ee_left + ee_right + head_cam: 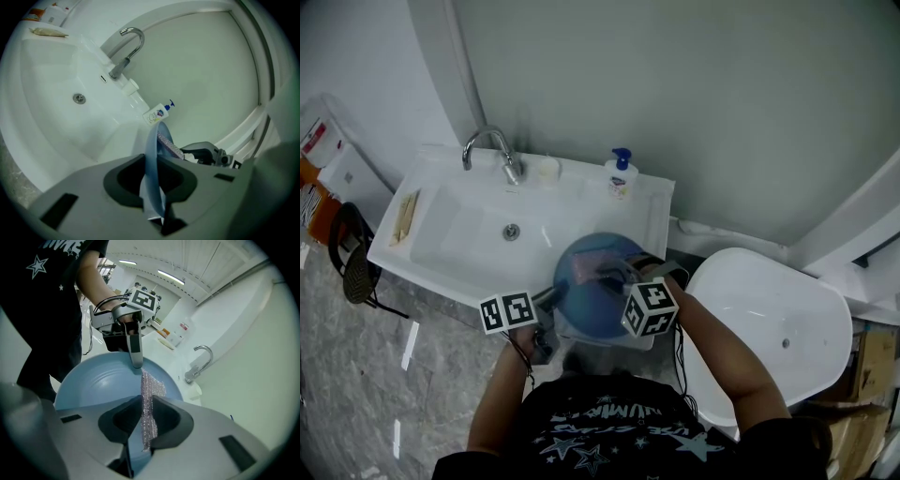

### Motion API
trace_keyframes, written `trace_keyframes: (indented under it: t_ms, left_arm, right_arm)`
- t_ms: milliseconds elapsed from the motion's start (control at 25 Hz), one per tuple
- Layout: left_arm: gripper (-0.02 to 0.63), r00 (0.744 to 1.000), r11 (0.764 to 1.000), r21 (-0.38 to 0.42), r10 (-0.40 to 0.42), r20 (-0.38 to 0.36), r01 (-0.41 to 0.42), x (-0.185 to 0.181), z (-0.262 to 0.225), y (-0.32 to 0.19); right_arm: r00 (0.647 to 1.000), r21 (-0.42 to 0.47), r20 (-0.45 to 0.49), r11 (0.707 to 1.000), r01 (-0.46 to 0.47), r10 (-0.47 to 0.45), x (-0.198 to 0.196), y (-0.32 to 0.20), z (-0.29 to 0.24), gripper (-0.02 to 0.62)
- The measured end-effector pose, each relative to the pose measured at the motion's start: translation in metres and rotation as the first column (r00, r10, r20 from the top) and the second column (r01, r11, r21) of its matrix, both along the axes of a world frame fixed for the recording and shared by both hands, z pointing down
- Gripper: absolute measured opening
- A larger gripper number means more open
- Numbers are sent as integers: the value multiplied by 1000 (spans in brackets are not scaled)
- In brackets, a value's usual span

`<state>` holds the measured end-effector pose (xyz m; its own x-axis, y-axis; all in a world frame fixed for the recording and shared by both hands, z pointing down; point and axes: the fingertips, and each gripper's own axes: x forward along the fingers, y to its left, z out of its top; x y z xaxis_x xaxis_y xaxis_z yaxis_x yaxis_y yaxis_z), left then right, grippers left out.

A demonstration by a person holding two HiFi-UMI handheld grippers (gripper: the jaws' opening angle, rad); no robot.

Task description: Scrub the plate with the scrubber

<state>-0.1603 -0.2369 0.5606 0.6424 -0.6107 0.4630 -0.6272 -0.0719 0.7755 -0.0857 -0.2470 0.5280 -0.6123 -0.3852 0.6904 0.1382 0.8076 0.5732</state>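
A round blue plate point(595, 291) is held above the sink's front right corner, and my left gripper point(547, 299) is shut on its left rim. The left gripper view shows that rim edge-on point(153, 159) between my left gripper point(153, 190) jaws. A pinkish mesh scrubber point(148, 408) is clamped in my right gripper point(147, 423) and lies against the plate's face point(96, 385). From the head view, the scrubber point(586, 268) sits on the plate's upper part, with my right gripper point(623, 278) reaching in from the right. The left gripper point(134, 355) also shows in the right gripper view, on the plate's far rim.
A white sink point(455, 239) with a chrome faucet point(490, 147) lies to the left and behind. A soap pump bottle point(621, 174) stands on its back ledge. A white oval tub point(769, 323) is on the right, and a black chair point(352, 262) at far left.
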Motion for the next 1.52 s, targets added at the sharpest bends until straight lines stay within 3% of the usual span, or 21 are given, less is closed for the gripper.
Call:
trace_keyframes:
  t_ms: [200, 400, 800, 1240, 1520]
  left_arm:
    - [58, 1000, 1000, -3, 6, 23, -6, -4, 1, 0]
    - [58, 1000, 1000, -6, -15, -2, 15, -6, 0, -2]
    - [61, 999, 999, -7, -39, -1, 39, -12, 1, -12]
    - [63, 995, 995, -9, -99, 6, 99, -18, 4, -28]
    - [67, 989, 989, -3, -148, -1, 148, -21, 3, -37]
  right_arm:
    - [999, 5, -37, 1000, -15, 15, 8, -10, 9, 78]
    - [997, 3, -70, 999, -37, 37, 15, -13, 18, 78]
    - [987, -69, -70, 986, -150, 145, 31, -7, 37, 78]
    - [960, -209, -18, 938, -277, 279, 38, 10, 50, 78]
    - [942, -315, 28, 897, -310, 335, 35, 24, 49, 78]
